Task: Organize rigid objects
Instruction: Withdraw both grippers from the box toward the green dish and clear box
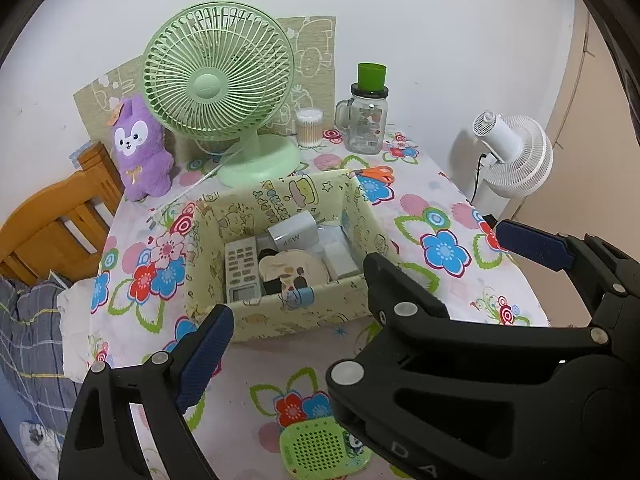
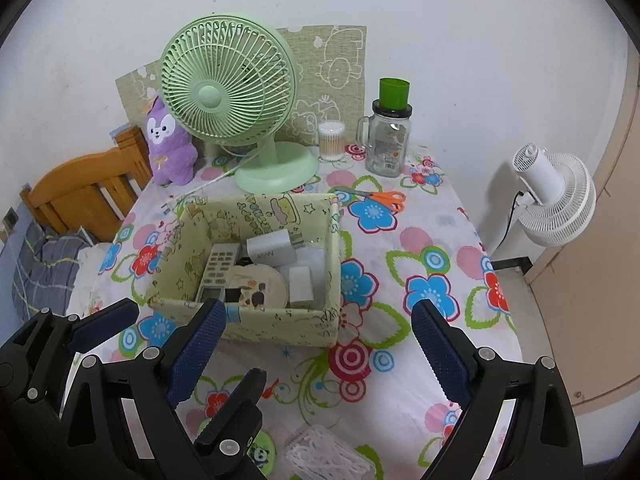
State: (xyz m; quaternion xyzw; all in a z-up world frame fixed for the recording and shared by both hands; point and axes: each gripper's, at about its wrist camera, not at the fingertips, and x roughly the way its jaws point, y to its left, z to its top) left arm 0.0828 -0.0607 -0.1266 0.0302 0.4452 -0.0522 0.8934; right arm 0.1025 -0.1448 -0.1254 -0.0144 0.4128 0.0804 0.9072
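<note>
A pale yellow fabric storage box (image 1: 280, 316) (image 2: 280, 326) stands mid-table. It holds a white remote (image 1: 240, 268) (image 2: 216, 270), a round beige case (image 1: 294, 270) (image 2: 260, 284) and white adapters (image 1: 292, 234) (image 2: 270, 254). A green speaker (image 1: 320, 446) lies on the table near the front edge. Orange scissors (image 1: 376, 174) (image 2: 380, 198) lie behind the box. My left gripper (image 1: 296, 344) (image 2: 168, 336) is open and empty in front of the box. My right gripper (image 2: 316, 356) (image 1: 444, 256) is open and empty beside it.
A green desk fan (image 1: 220, 84) (image 2: 228, 84), purple plush (image 1: 140, 148) (image 2: 168, 144), cotton swab tub (image 1: 309, 128) (image 2: 331, 142) and glass jar with a green cup (image 1: 366, 120) (image 2: 388, 140) stand at the back. A white fan (image 2: 556, 200) stands off the right edge. A white mesh item (image 2: 328, 456) lies near the front.
</note>
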